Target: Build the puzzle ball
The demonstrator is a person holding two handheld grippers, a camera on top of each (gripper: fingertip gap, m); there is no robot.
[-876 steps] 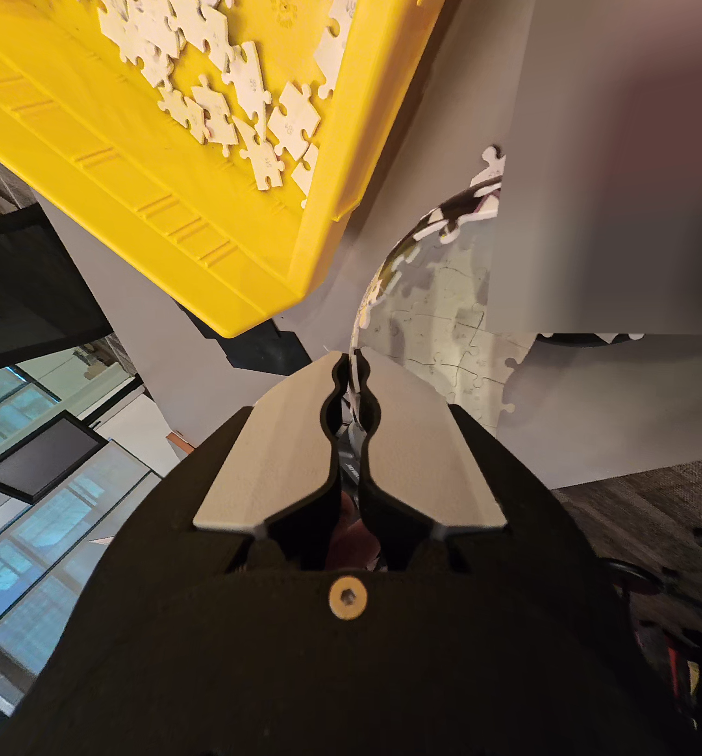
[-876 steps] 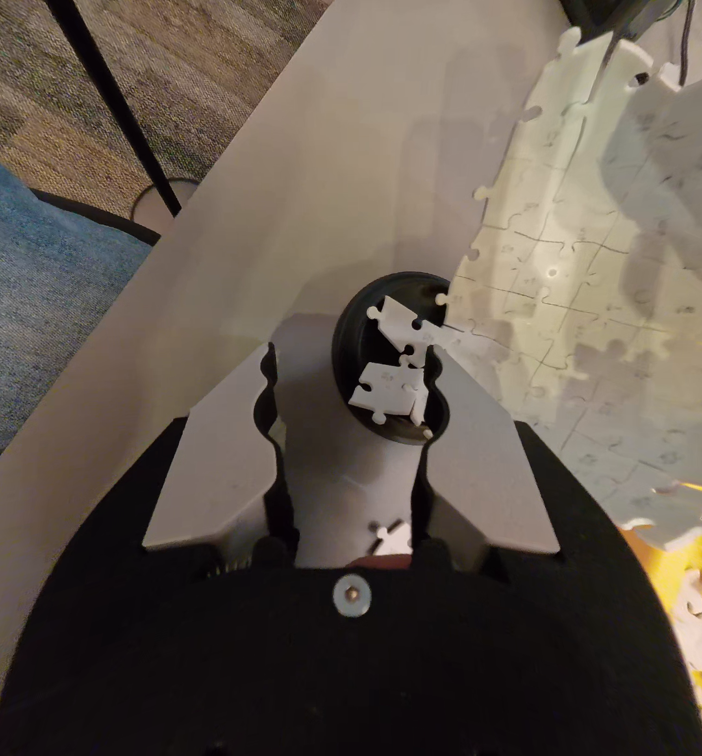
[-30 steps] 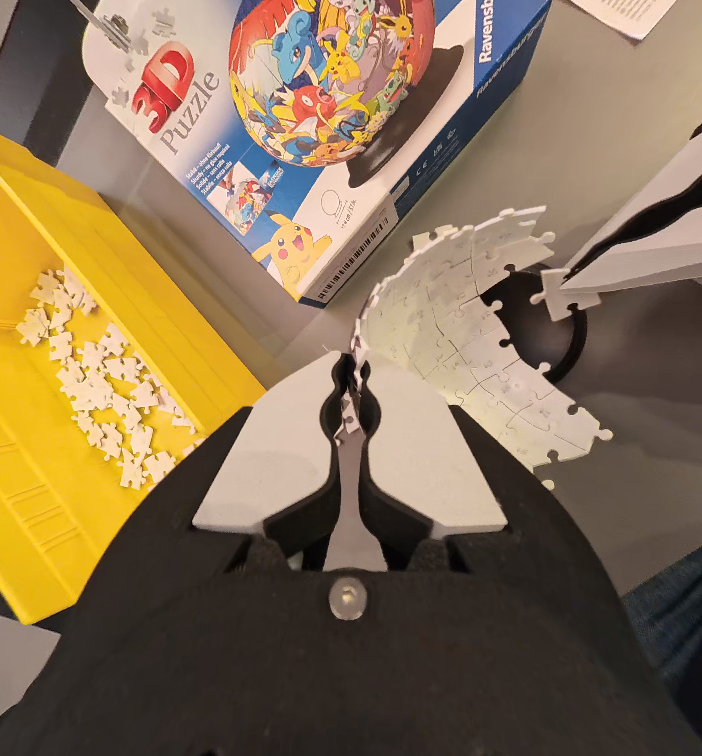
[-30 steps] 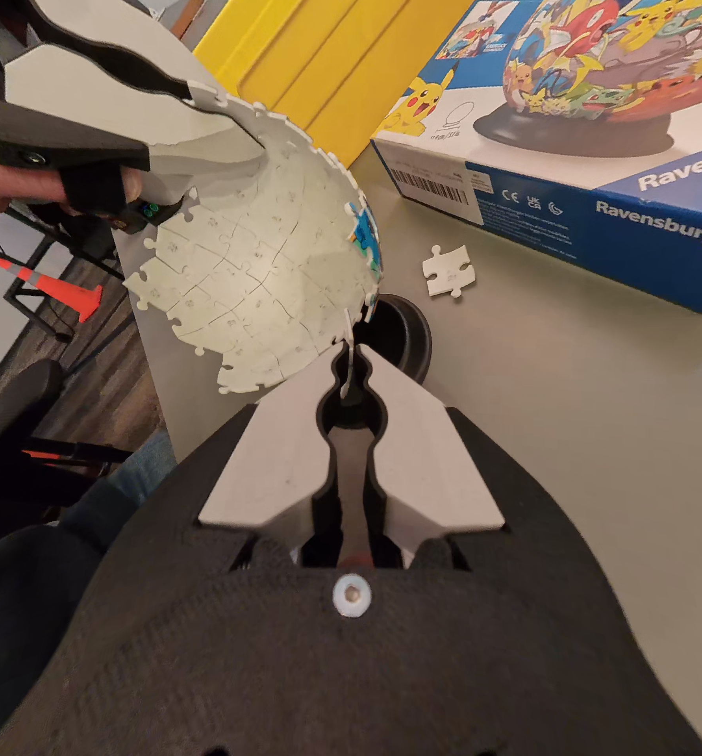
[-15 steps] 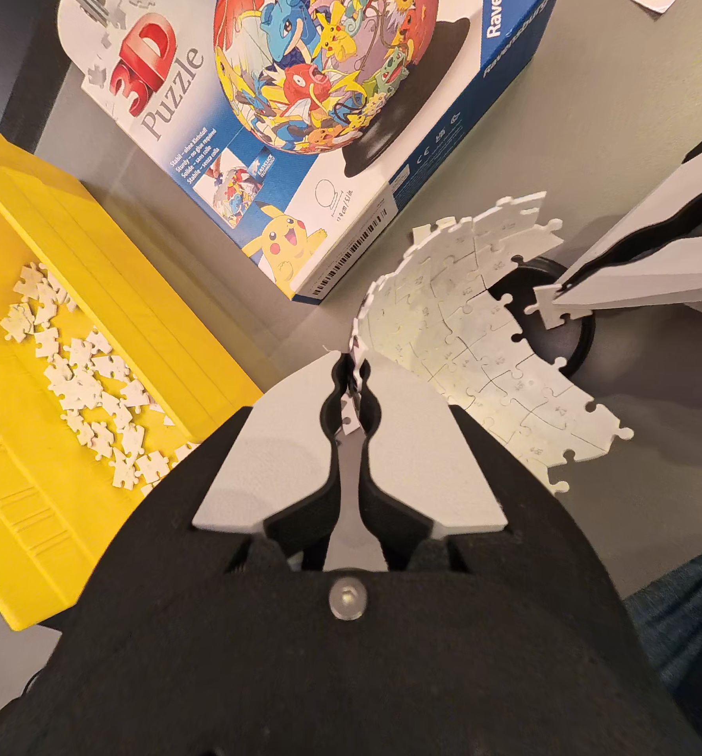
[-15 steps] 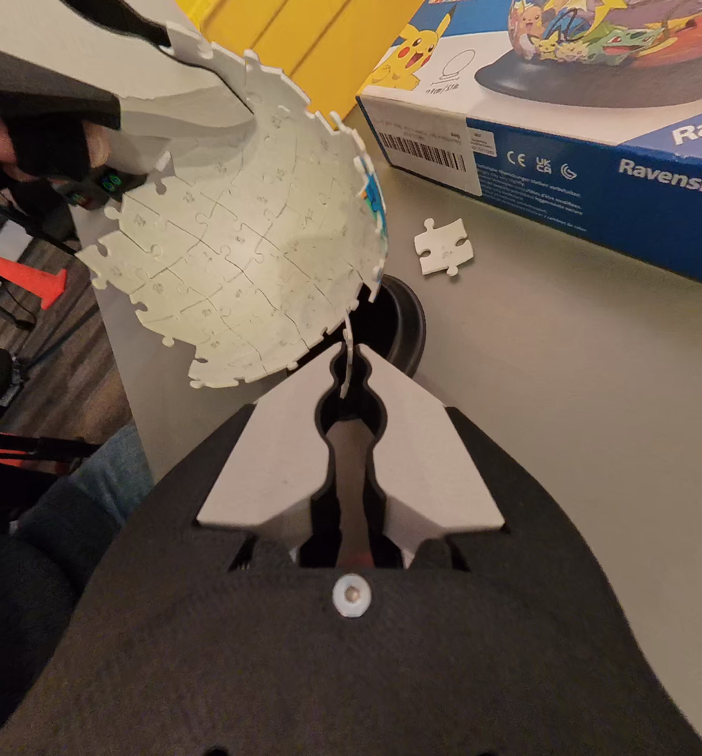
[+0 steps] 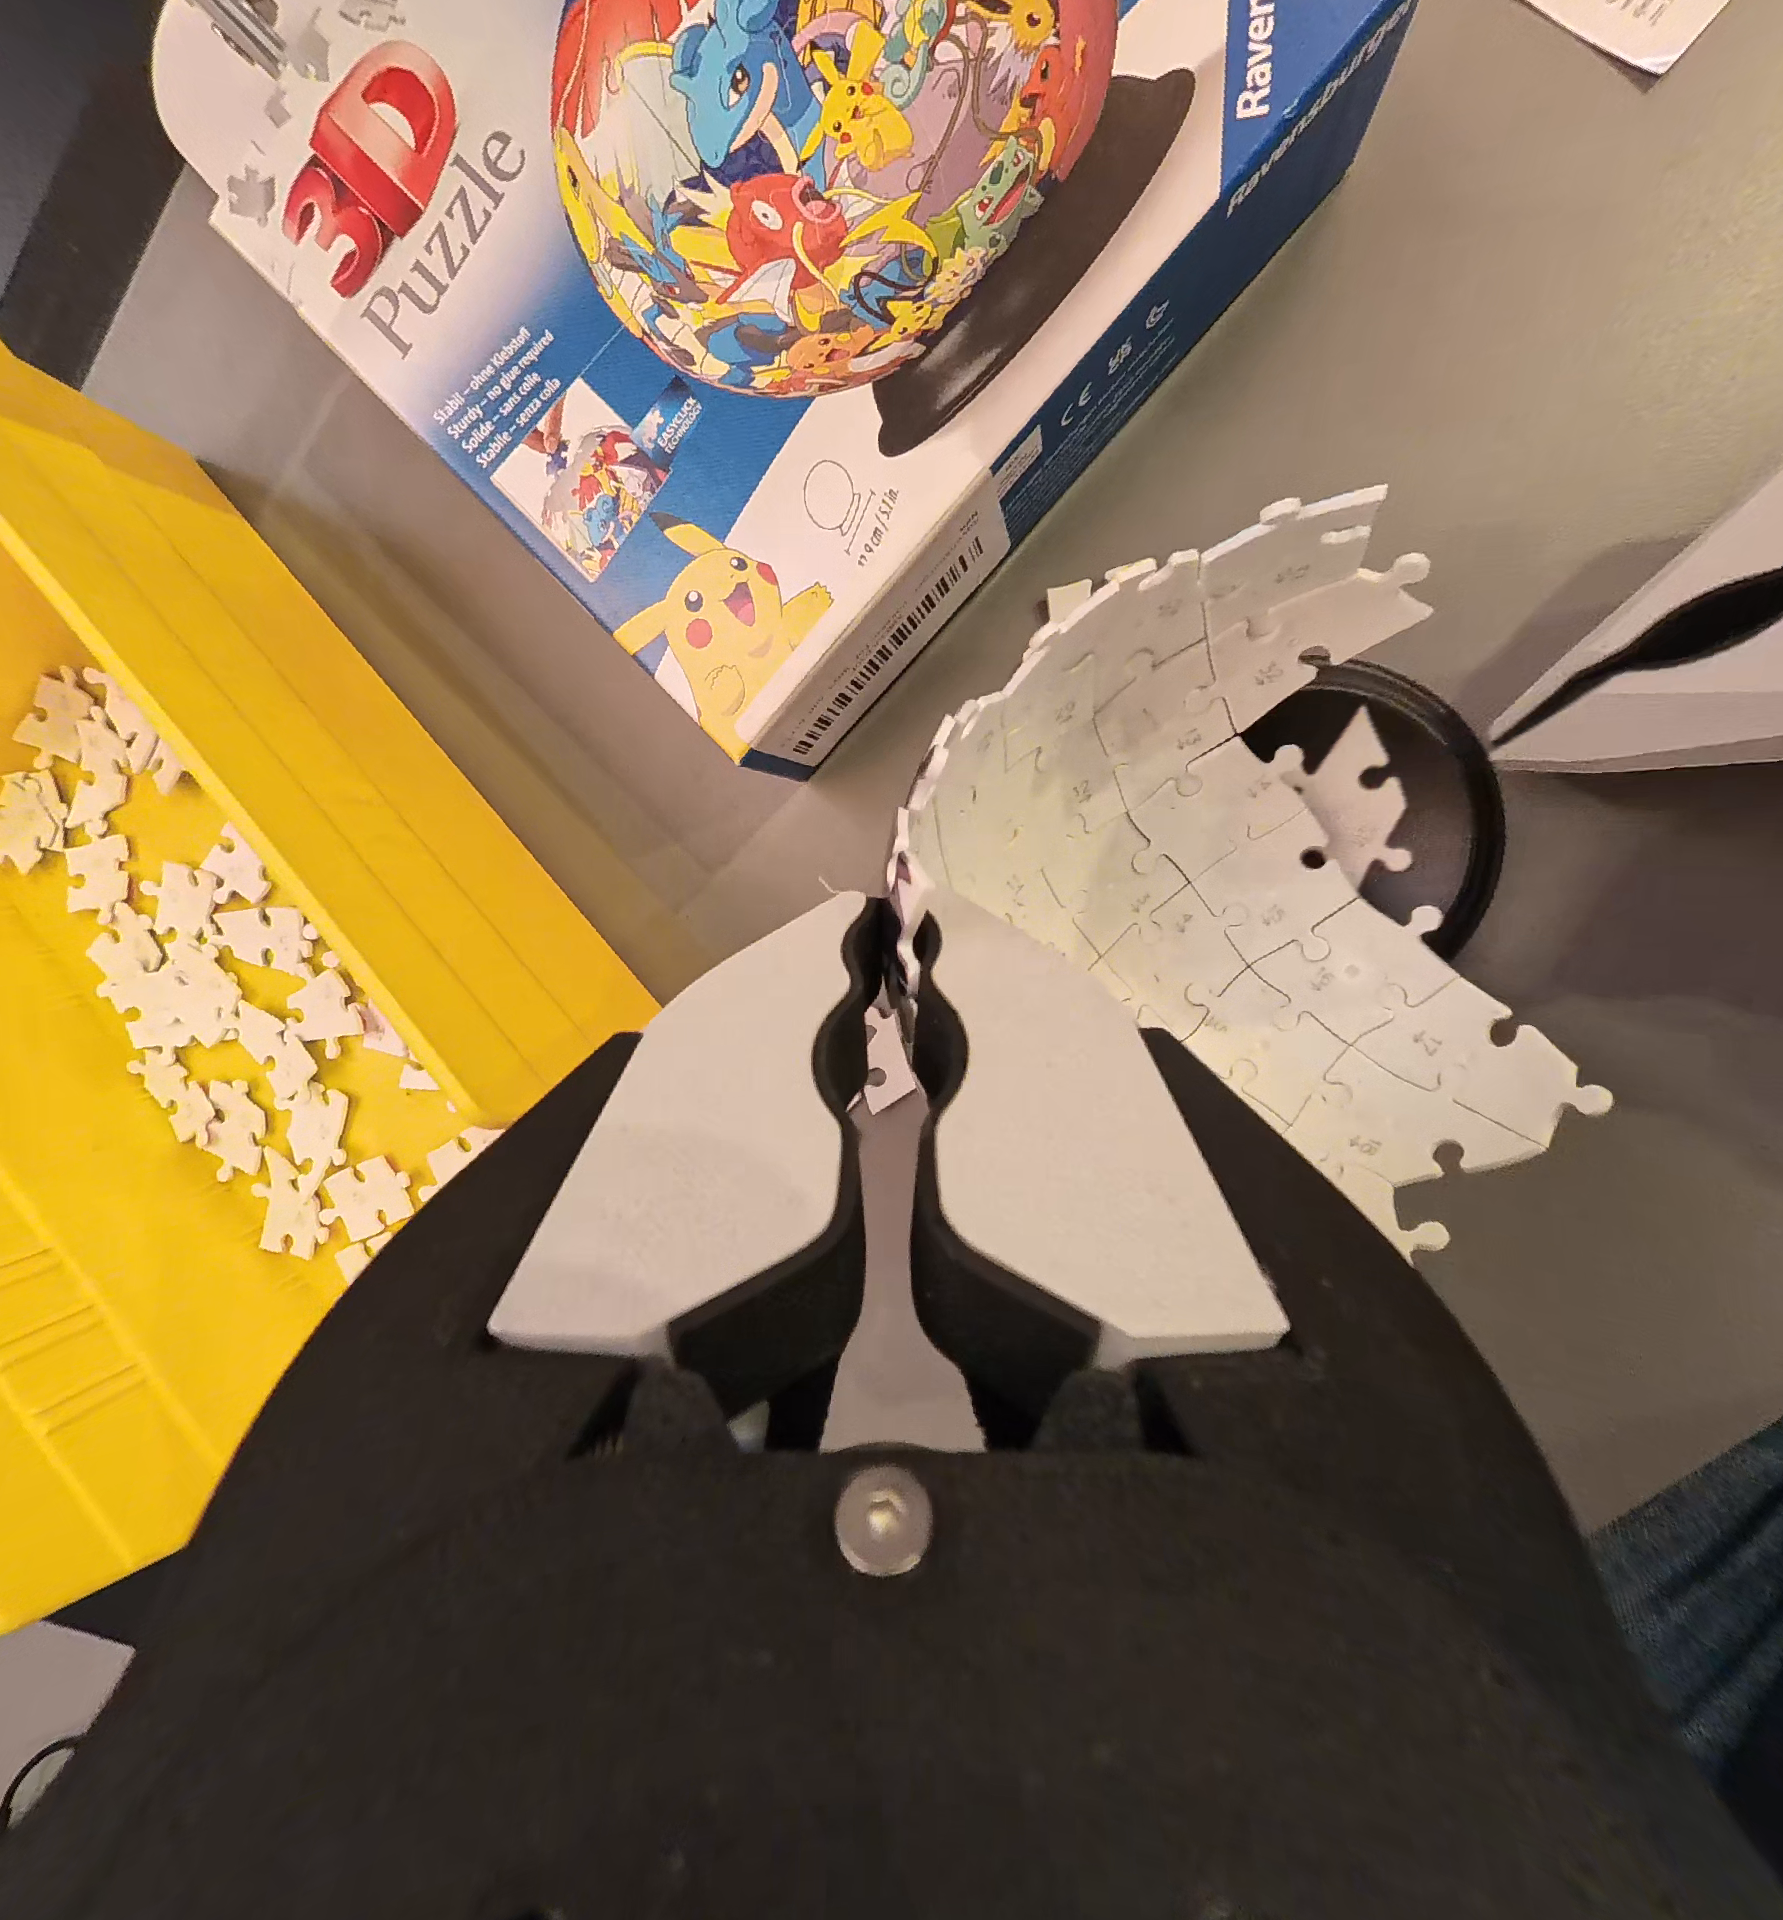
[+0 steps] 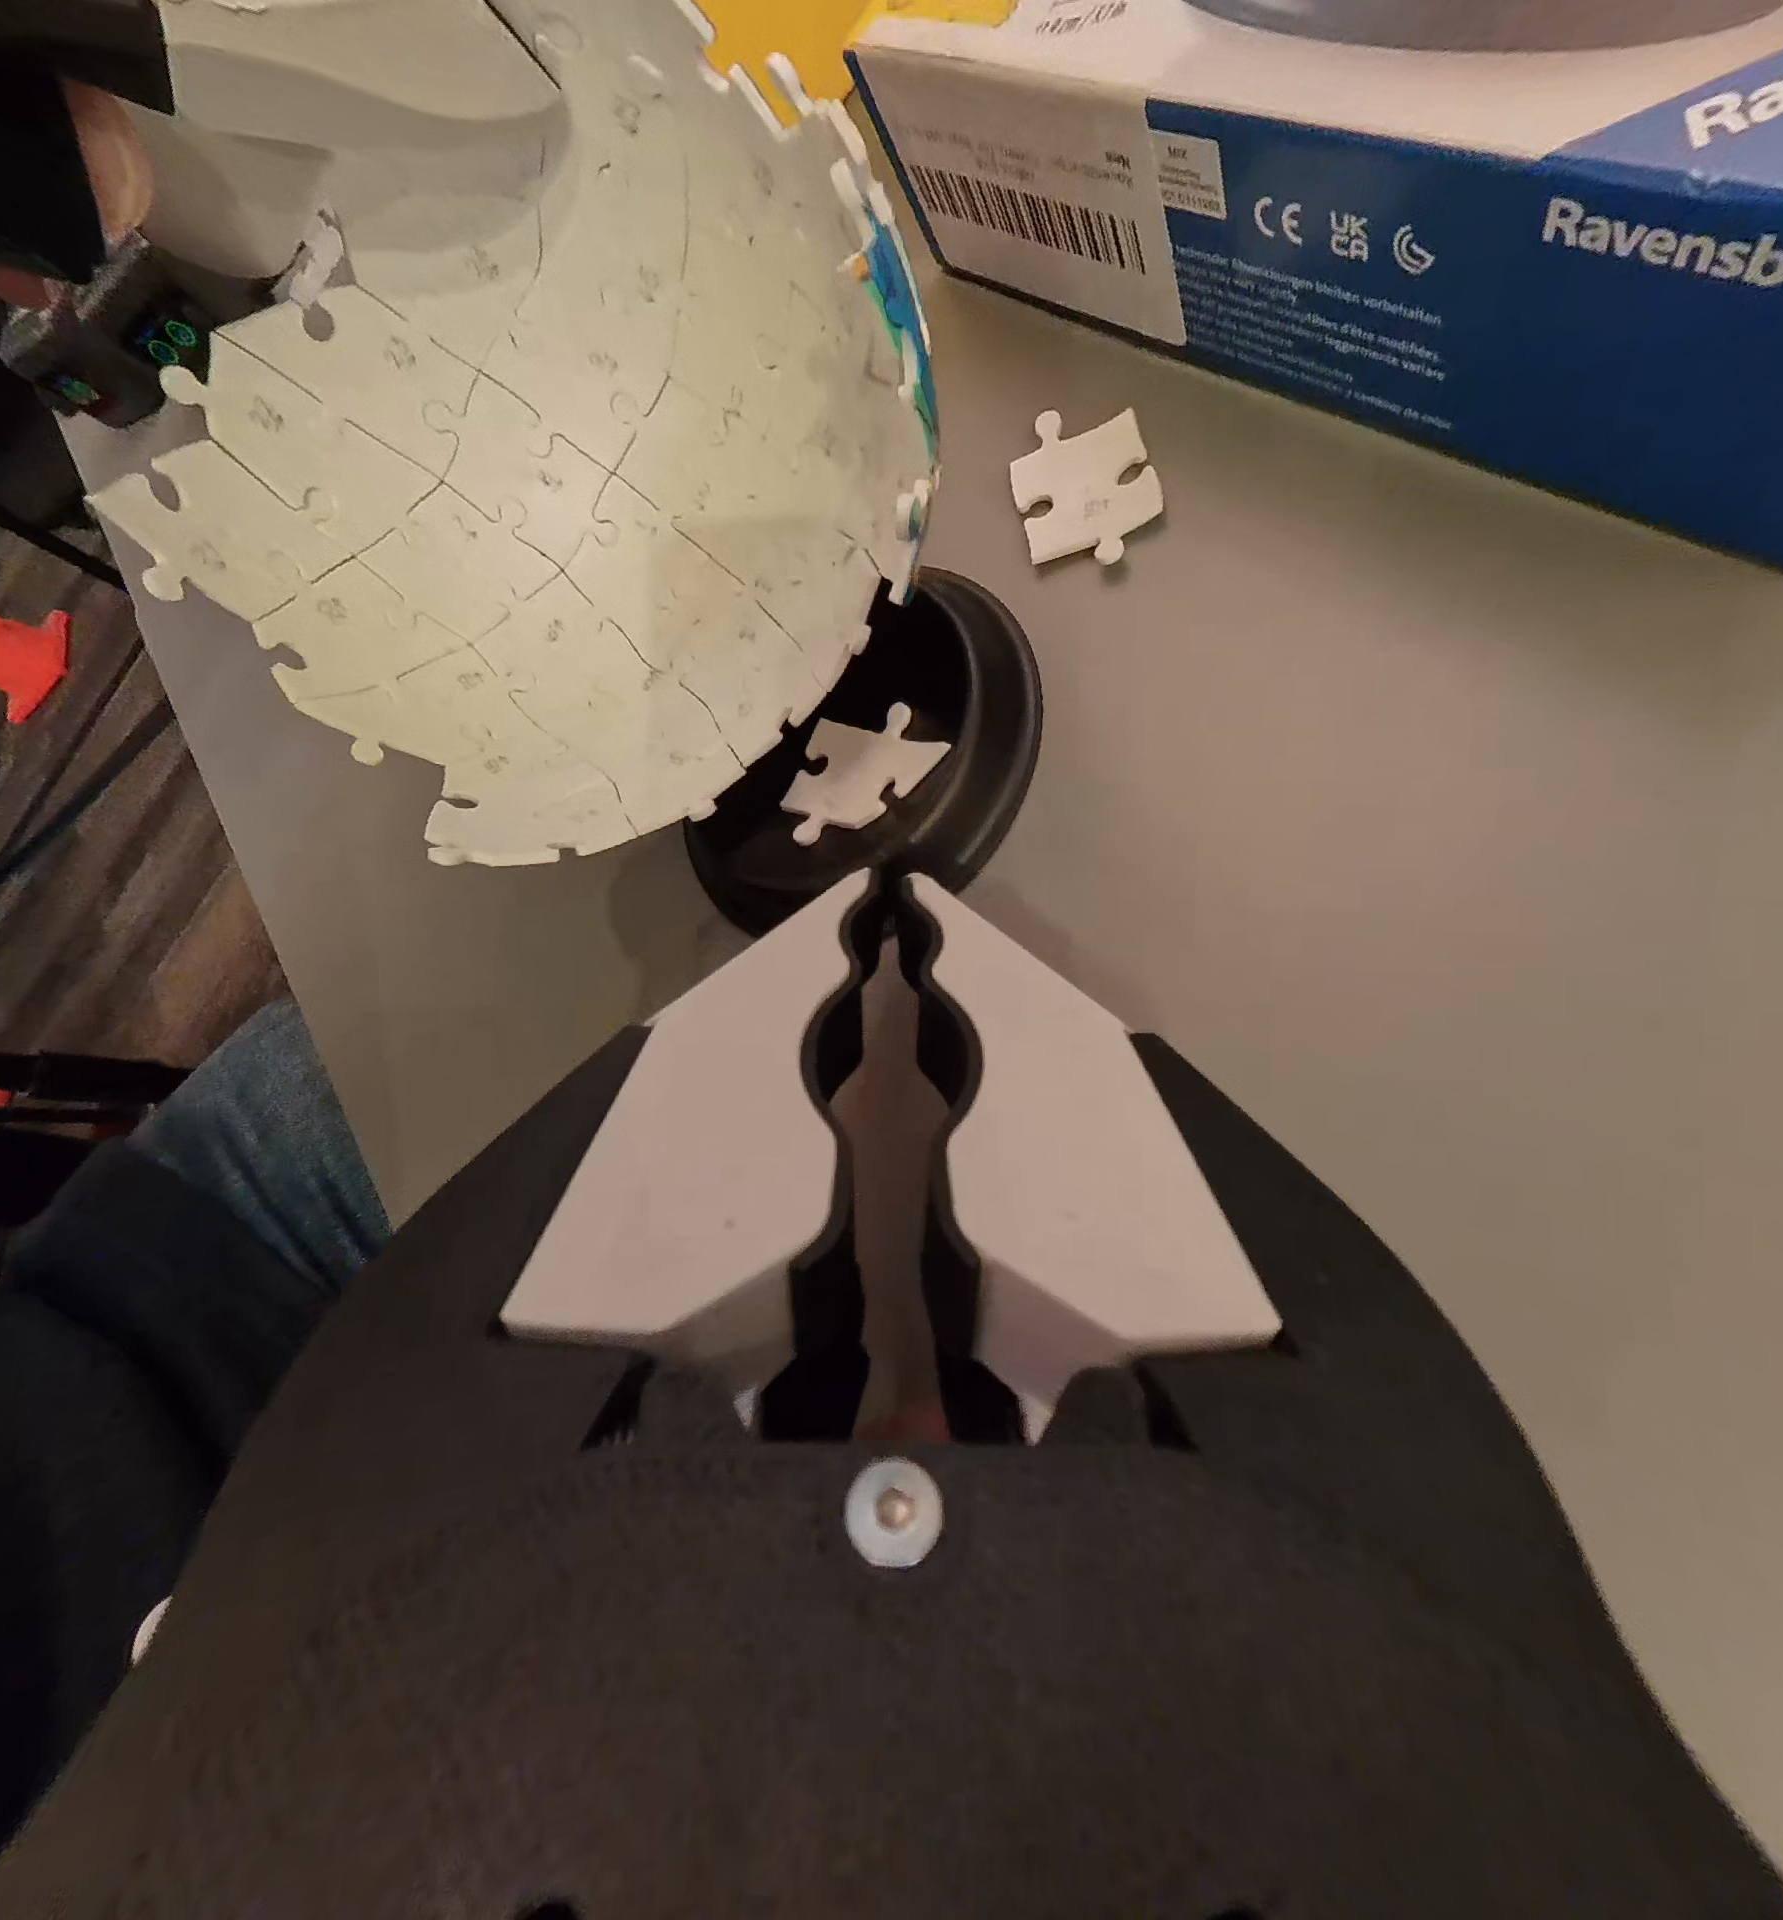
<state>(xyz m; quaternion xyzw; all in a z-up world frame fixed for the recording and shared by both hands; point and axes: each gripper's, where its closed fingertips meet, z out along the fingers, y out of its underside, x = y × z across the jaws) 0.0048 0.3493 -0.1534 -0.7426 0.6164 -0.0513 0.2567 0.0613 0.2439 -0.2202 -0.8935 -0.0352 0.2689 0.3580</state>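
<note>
Comparing with half a second ago: your right gripper (image 8: pixel 892 883) is now pinched together and empty; its puzzle piece (image 8: pixel 866 771) lies in the black stand (image 8: pixel 996 717) ahead, unfitted, while your left gripper (image 7: pixel 899 920) stays clamped on the shell (image 7: pixel 1209 935) rim

Black gripper bodies w/ pale grey wavy-edged jaws, silver screw each, denim trousers.

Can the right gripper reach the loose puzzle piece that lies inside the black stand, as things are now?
Probably yes. The right gripper is empty, with its tips just short of the black stand. The loose piece shows beside the partly built ball, which overhangs only the stand's far side.
</note>
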